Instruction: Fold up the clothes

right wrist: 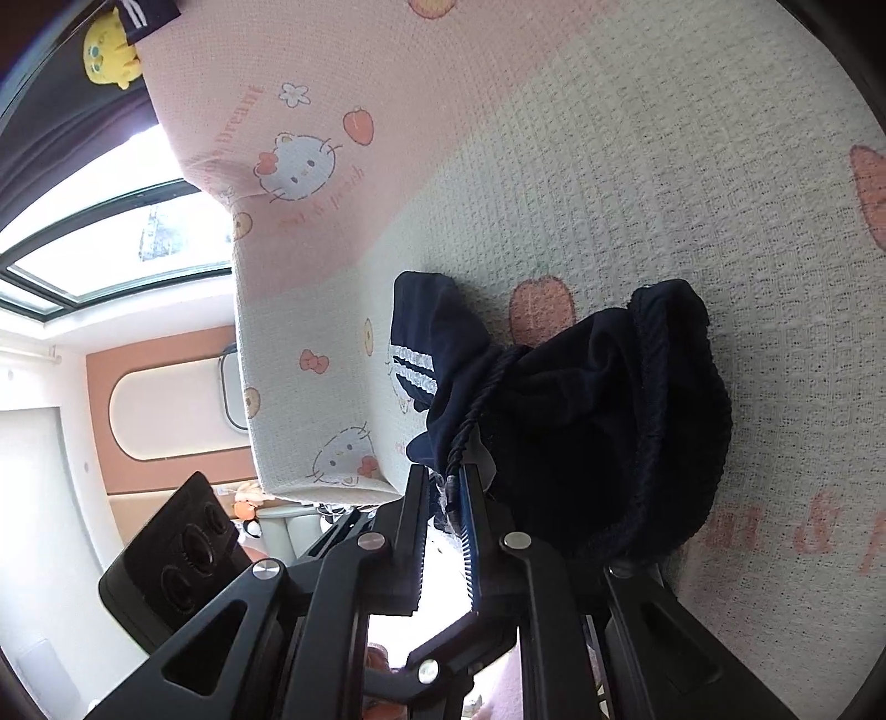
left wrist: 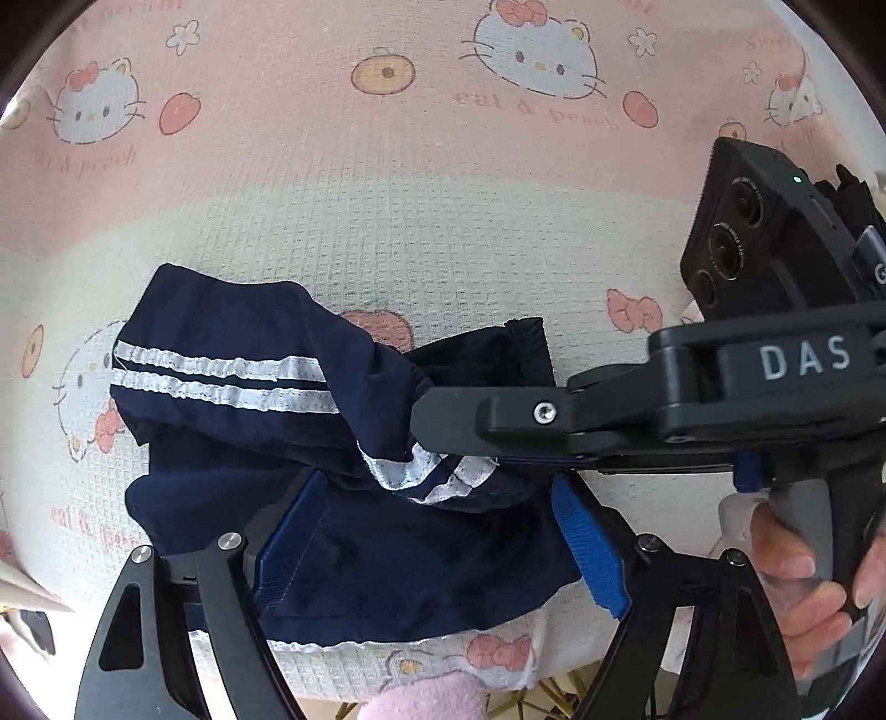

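Observation:
Navy shorts point(left wrist: 232, 343) with two white side stripes lie crumpled on a pink and cream cat-print blanket point(left wrist: 387, 221). My left gripper point(left wrist: 437, 531) points down over the near part of the shorts. Its blue pads point(left wrist: 587, 543) stand wide apart, with cloth lying between them and not pinched. From the right, my right gripper point(left wrist: 421, 432) reaches in, shut on a fold of the shorts at the striped seam. In the right wrist view the shorts point(right wrist: 581, 421) bunch just ahead of the right gripper point(right wrist: 446, 482), whose narrow jaws pinch cloth beside the drawstring.
A hand point(left wrist: 797, 587) grips the right gripper's handle. The blanket's edge point(right wrist: 332, 487) drops off at the left in the right wrist view, past it a window point(right wrist: 111, 232) and a yellow plush toy point(right wrist: 108, 52). Something pink and fluffy point(left wrist: 426, 698) sits below the near edge.

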Demonstrator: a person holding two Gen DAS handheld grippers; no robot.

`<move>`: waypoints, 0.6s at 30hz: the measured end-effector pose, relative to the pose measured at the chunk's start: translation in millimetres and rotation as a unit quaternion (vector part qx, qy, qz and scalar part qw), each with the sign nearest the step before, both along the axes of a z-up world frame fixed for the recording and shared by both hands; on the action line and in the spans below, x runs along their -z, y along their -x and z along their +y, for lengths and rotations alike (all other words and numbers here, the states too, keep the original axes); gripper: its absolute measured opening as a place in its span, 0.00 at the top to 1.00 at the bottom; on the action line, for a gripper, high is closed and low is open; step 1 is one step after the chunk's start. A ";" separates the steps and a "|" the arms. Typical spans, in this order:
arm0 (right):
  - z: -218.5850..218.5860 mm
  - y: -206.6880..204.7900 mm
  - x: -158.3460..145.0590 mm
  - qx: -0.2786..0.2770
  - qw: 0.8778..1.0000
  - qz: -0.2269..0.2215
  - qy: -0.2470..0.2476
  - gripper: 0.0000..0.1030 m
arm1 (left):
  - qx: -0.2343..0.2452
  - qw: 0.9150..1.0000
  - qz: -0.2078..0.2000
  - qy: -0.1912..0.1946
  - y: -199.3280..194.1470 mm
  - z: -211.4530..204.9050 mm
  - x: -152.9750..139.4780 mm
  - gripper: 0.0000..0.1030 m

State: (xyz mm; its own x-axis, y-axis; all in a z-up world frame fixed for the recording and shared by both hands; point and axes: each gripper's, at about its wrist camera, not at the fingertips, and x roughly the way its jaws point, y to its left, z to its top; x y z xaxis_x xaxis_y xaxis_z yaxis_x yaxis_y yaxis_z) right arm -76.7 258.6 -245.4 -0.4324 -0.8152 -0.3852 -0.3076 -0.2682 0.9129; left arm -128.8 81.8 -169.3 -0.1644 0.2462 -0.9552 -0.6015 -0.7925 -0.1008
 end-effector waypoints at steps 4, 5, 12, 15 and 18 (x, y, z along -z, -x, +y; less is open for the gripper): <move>1.9 -1.4 6.0 0.003 1.000 -0.007 0.014 0.88 | -0.009 1.000 0.001 -0.004 5.6 -0.9 5.4 0.38; 1.7 -1.4 6.3 0.003 1.000 -0.008 0.014 0.88 | -0.006 1.000 0.004 -0.001 6.5 0.5 7.5 0.44; 2.3 -0.4 7.7 0.005 1.000 -0.021 -0.017 0.59 | -0.012 1.000 -0.011 -0.007 6.7 -10.3 16.5 0.71; 0.2 -0.1 12.7 0.006 1.000 -0.024 -0.006 0.59 | -0.018 1.000 -0.019 -0.012 9.6 -15.7 18.6 0.73; -8.8 4.2 14.3 -0.008 0.999 -0.029 -0.021 0.59 | -0.018 0.999 -0.026 -0.021 11.1 -19.2 18.0 0.73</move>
